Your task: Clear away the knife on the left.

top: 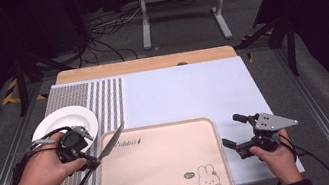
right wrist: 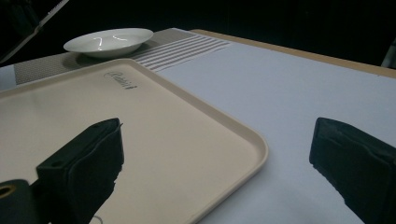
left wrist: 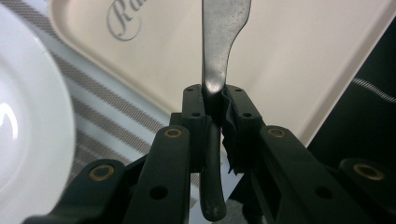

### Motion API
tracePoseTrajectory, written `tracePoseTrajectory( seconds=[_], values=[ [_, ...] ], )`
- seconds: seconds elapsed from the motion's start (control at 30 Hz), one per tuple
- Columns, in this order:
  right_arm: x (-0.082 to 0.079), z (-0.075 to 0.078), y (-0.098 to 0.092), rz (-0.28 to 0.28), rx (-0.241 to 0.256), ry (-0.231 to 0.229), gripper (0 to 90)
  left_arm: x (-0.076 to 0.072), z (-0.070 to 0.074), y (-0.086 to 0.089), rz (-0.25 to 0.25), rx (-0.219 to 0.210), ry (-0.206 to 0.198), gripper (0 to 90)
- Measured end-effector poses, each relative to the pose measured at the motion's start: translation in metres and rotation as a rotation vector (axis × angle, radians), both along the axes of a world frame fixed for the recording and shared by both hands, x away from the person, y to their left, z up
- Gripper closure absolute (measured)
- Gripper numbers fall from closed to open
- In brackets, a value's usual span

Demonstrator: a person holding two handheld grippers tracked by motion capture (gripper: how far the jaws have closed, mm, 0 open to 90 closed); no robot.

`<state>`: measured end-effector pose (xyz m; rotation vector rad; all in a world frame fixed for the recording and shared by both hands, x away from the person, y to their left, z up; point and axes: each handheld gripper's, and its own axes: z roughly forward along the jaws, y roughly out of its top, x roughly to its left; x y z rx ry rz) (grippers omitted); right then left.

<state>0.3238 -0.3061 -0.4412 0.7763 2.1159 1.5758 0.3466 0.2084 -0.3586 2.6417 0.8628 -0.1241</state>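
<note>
At the left edge of the tray (top: 166, 173), the left tongs (top: 92, 160) are clamped tight on a table knife (top: 99, 156), gripping it at the neck where the dark handle meets the metal blade. The blade tip reaches up over the tray's upper left corner, near the printed lettering, while the handle slants down toward the striped placemat (top: 103, 100). Just behind the left hand (top: 46, 170) sits a white plate (top: 63, 120). The right tongs (top: 232, 131) stand wide open and hold nothing, hovering above the table (top: 192, 88) just right of the tray. The knife looks stiff, light and smooth, so it may well pivot in a narrow pinch; a grip near its middle seems soundest.
</note>
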Motion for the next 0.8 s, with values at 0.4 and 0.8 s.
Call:
tracePoseTrajectory(
  seconds=[0.4,0.8],
  values=[
    [0.0,0.0,0.0,0.001,-0.002,0.0,3.5,-0.002,-0.012,-0.018,0.083,-0.058,0.105,79.8],
    [0.0,0.001,0.0,0.005,-0.002,-0.002,3.5,-0.002,-0.029,-0.032,0.159,-0.098,0.169,79.8]
  ],
)
